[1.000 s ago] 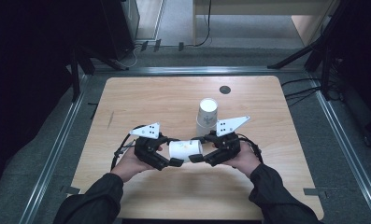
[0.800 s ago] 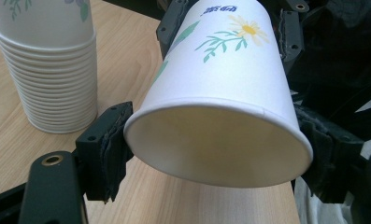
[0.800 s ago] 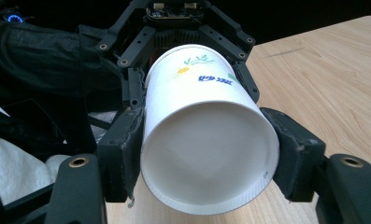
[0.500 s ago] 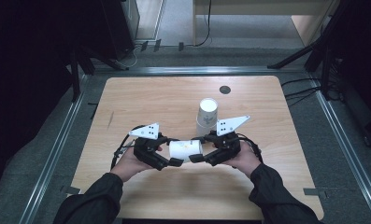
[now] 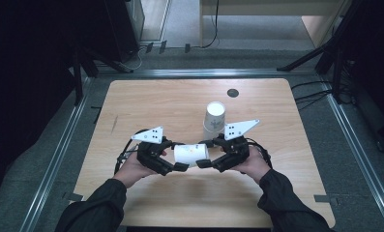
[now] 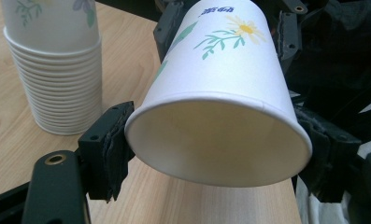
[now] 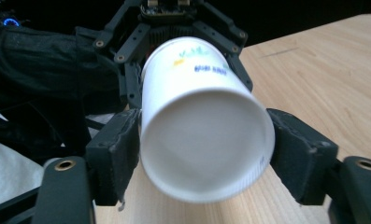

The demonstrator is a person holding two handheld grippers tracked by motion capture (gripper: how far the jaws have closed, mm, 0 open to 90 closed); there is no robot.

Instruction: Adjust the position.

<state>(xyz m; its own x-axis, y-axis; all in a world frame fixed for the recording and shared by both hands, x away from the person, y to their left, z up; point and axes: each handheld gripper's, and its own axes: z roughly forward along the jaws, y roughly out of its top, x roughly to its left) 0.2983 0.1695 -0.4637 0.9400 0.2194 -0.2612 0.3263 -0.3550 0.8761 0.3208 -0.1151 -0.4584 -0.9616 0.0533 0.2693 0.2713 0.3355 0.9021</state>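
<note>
Opened just now, the right gripper is spread around the paper cup's base at centre frame (mouth end pinched by the left gripper).

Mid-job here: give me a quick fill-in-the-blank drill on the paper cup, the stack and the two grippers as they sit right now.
1. The paper cup between the two grippers lies on its ____, held above the table.
2. The left gripper grips the cup at its ____ end.
3. The right gripper, whose jaws have just been opening, sits at the cup's ____ end.
4. The stack of paper cups stands ____ down on the table.

Missing words: side; open (rim); bottom (base); upside
</note>
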